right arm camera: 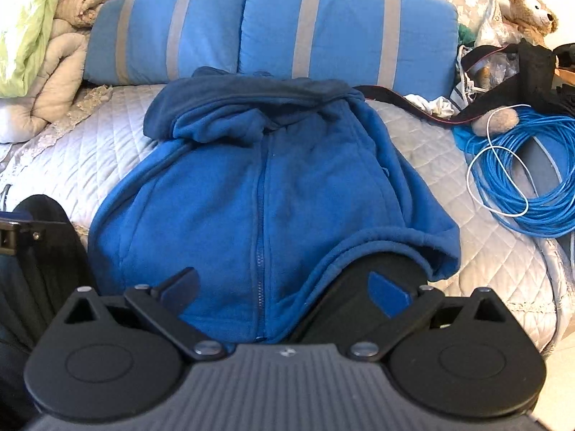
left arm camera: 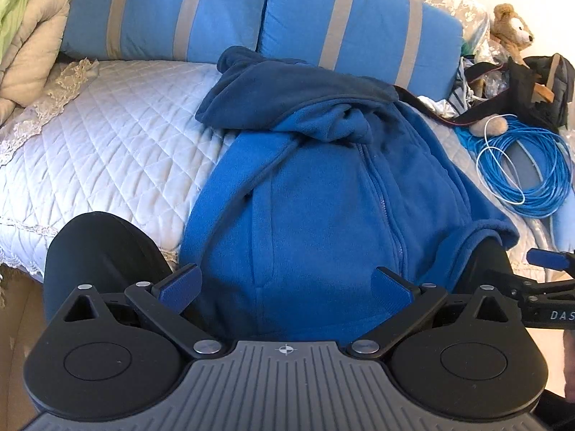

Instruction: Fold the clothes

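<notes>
We hold the left gripper and the right gripper side by side above the near hem of the blue fleece jacket, both with fingers spread wide and nothing between them. The jacket lies zipped and front-up on the quilted bedspread, its darker hood bunched up against the striped pillows; its near part drapes over our dark-clad knees at the bed's edge. As we judge it, folding has barely begun: the body is laid out, but no fold is made. Next we need to pick a side edge or sleeve and carry it toward the zip, minding the coiled blue cable lying near the jacket.
</notes>
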A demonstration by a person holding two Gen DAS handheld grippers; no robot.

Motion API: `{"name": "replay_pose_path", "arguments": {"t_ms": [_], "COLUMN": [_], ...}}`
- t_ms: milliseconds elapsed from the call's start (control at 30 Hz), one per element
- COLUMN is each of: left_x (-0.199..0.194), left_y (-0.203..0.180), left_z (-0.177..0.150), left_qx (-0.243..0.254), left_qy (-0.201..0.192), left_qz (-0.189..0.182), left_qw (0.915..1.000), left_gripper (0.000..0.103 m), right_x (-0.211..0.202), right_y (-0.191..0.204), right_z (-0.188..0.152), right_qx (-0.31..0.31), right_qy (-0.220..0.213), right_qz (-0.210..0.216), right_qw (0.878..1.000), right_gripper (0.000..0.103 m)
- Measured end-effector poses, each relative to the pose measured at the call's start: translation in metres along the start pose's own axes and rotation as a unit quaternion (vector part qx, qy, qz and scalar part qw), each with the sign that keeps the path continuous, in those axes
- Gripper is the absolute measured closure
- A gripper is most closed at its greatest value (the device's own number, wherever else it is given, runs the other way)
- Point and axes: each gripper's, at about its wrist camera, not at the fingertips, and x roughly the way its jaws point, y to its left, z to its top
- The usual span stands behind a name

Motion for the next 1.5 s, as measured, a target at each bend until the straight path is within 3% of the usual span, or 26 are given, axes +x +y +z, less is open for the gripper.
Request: {"name": "replay_pose_path", "arguments": {"t_ms": [633,900,1167,1333,1500], "left_x": [0.002,0.006,0.007,0.006,0.006], "left_y": [-0.006,-0.007,-0.009,-0.008,-0.009], "left_z": [-0.008,-0.009,-0.011,-0.01,-0.009], "left_qx": [0.003,0.011,0.032,0.039,0.04], "left_qy": [0.008,0.019,0.029,0.028,0.029], "left_qz": [0.014,0.078,0.159,0.181,0.181], "left_qw": [0.9999,0.9967,0.9864,0.9822,0.9822], "left_gripper": [0.0,0.0,0.0,0.0,0.0], "right_x": [-0.001,-0.001,0.001,0.002,0.003], "right_y": [0.0,-0.001,-0.001,0.001,0.002], "right_z": [0.0,0.0,-0.001,-0.002,-0.002], "right_qx": [0.001,0.004,0.008,0.006,0.004], "right_qy": [0.01,0.012,0.015,0.017,0.018], "right_qz": [-0.003,-0.001,0.003,0.002,0.003], "right_qw": [1.0,1.0,1.0,1.0,1.0], "right_gripper": [0.0,0.0,0.0,0.0,0.0]}}
